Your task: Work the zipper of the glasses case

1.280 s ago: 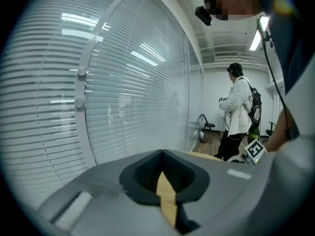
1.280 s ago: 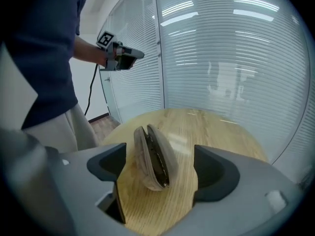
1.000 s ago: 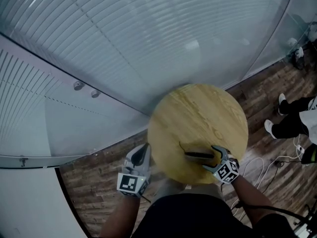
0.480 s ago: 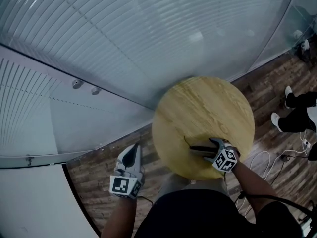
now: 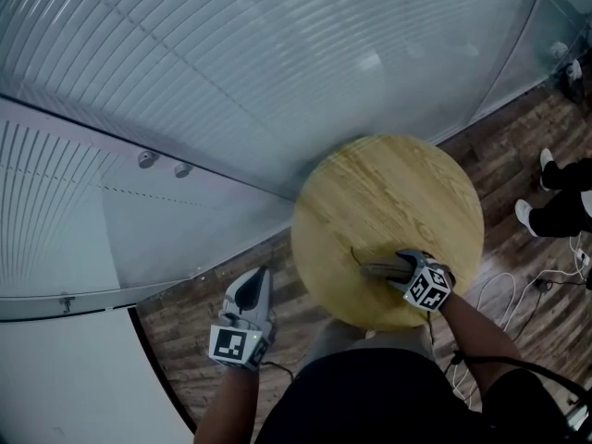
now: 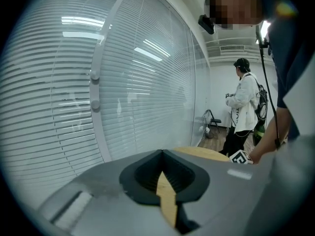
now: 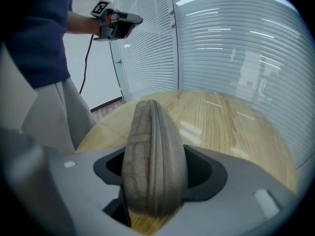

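Grey-brown in cloth, entered first: glasses case [image 7: 153,156]. Found it stood on its long edge at lower centre of the right gripper view, with the zipper [image 7: 156,132] running up its spine toward the camera. Found it pinched between the jaws of the right tool [image 7: 155,186]. Logged those jaws as having just been closing, with the case between them and pressed on both flanks. Placed the same case low and right of centre in the head view, on the near part of the round pale-wood desk [image 5: 398,192], its bottom edge down on the wood.

Entered the left tool [image 5: 252,287] at lower left of the head view, off the desk and above the dark plank floor [image 5: 171,340], well apart from the case. Recorded its jaws as pressed together, nothing between them, only a sliver of the desk showing past them in the left gripper view.

Noted besides:
- slatted glass wall [image 5: 231,81], across the upper part of the head view
- white cables [image 5: 504,294], on the floor at lower right
- person in a white jacket [image 6: 242,107], standing at right in the left gripper view
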### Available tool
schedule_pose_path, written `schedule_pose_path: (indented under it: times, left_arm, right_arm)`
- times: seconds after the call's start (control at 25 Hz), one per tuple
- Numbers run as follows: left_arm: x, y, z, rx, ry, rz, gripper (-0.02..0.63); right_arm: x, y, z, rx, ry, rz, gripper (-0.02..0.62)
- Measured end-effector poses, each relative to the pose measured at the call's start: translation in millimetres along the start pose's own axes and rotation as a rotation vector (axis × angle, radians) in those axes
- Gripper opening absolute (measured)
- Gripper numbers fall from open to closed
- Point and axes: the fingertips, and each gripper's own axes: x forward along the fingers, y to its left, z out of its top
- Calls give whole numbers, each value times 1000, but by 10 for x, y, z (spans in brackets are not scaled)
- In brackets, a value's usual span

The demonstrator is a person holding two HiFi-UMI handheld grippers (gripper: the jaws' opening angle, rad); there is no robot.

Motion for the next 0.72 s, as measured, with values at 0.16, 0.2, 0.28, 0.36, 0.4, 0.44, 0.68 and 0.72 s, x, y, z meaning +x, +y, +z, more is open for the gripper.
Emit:
schedule_pose_path:
  times: [0.16,0.2,0.28,0.36,0.4,0.44,0.68,0.72]
  left_arm:
    - [37,-33,25,-15,2,-32,3]
    - [26,-54,39,-25,-3,-51,3]
    - [0,-153,146,-56,-54,-119,3]
    - [-2,-248,233,-90,-98,-190,3]
    - [7,-280,262,-101,-112,-211,5]
    - [13,-297,272,-108,-118,-224,5]
    - [36,-276,224,-121,-110,-261,5]
    - [48,-263,197,-126,-101,-264,5]
  right_arm:
    - [-104,-36,83,69,-66,-51,308]
    - [-151,-47,126,90,-92,-66,307]
    - [-253,-71,209,138,-145,-93,304]
    - [-344,-108,265,195,-183,-115,298]
    - [-380,-126,279,223,-196,-123,296]
    - [-412,-138,292,251,-212,-128,296]
    - [-596,-184,486,354,-333,-165,291]
    - [-624,-187,526,354,-341,-173,291]
